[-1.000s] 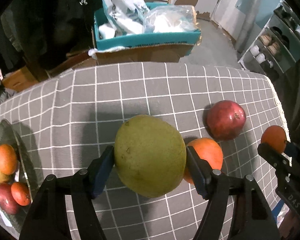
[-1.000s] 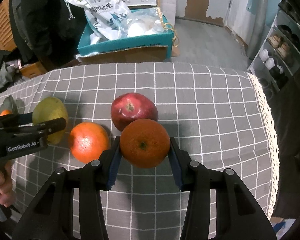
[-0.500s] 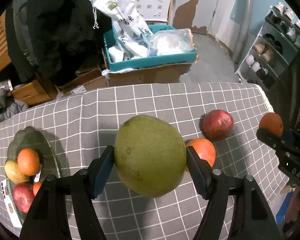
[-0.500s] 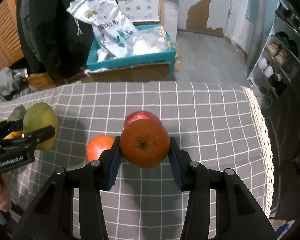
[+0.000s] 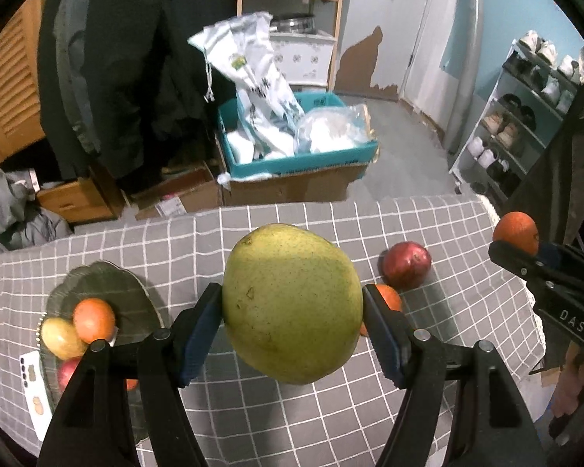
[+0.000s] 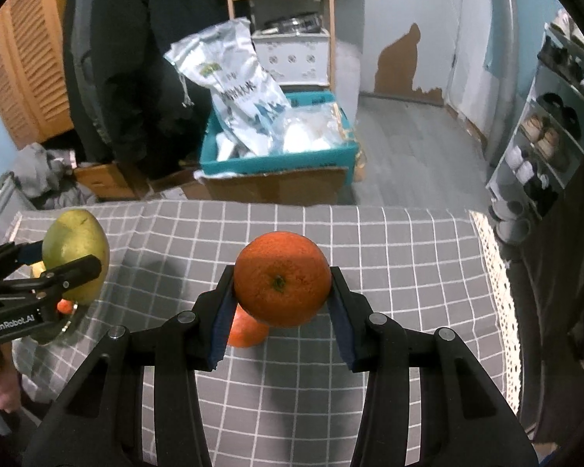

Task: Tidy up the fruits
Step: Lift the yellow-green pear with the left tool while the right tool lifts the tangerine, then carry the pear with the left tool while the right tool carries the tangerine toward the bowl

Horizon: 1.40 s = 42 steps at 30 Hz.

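Observation:
My left gripper [image 5: 292,311] is shut on a large green-yellow pomelo [image 5: 292,303], held well above the grey checked tablecloth [image 5: 292,420]. My right gripper [image 6: 282,288] is shut on an orange [image 6: 282,278], also lifted off the table. A second orange [image 5: 389,296] and a dark red apple [image 5: 406,264] lie on the cloth, right of the pomelo. In the right wrist view that second orange [image 6: 245,330] peeks out under the held one; the apple is hidden. A glass plate [image 5: 132,299] at the left holds several small fruits.
A white card [image 5: 33,385] lies by the plate. Beyond the table's far edge stands a cardboard box with a teal tray of bags [image 5: 292,155]. A shoe rack [image 5: 525,116] is at the right, dark coats [image 5: 128,58] hang at the left. The cloth's lace edge [image 6: 498,272] marks the right side.
Both grippers have risen with their fruits and tilted up, so the table looks smaller and more of the room shows. The plate has come fully into the left wrist view.

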Each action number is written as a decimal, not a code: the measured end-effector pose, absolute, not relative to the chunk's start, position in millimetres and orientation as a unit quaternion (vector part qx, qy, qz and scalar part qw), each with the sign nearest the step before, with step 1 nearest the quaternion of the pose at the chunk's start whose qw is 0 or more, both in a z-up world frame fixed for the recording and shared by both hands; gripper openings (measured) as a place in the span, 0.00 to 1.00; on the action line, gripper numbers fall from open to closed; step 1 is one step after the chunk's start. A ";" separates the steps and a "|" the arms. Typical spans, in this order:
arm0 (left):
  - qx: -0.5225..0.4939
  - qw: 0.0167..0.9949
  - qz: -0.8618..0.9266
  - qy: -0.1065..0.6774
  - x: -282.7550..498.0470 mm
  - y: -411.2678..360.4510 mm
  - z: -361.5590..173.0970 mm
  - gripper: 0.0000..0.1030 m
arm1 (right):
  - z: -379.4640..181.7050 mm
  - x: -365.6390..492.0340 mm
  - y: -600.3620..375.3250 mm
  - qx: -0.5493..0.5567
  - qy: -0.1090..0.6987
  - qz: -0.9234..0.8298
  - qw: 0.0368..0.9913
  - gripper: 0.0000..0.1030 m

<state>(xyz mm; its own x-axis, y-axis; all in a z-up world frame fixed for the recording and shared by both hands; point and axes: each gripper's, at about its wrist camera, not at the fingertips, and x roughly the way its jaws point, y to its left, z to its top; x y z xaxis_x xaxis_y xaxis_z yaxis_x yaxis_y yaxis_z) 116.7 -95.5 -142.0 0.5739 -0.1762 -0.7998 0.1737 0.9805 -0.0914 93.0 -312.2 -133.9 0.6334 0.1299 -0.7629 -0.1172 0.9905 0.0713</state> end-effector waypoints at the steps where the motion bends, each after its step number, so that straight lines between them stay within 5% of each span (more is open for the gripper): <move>1: -0.001 0.889 -0.099 0.448 114.5 -93.7 -138.1 0.71 | -130.5 91.5 -310.4 0.005 0.419 0.070 0.906 0.43; 21: -0.008 0.918 -0.087 0.388 70.7 -49.5 -87.6 0.71 | -71.8 61.7 -266.9 -0.016 0.348 0.124 0.929 0.43; 42: -0.047 0.922 -0.036 0.384 56.6 30.5 -90.8 0.71 | -64.0 73.6 -183.1 -0.035 0.349 0.200 0.915 0.43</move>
<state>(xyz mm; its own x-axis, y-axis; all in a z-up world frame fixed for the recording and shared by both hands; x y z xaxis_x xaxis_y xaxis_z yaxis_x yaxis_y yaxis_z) 56.6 30.5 -90.8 0.7032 -0.1023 -0.7036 0.0308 0.9931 -0.1136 73.6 -183.1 -64.0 0.6764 0.3413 -0.6527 -0.3904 0.9176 0.0752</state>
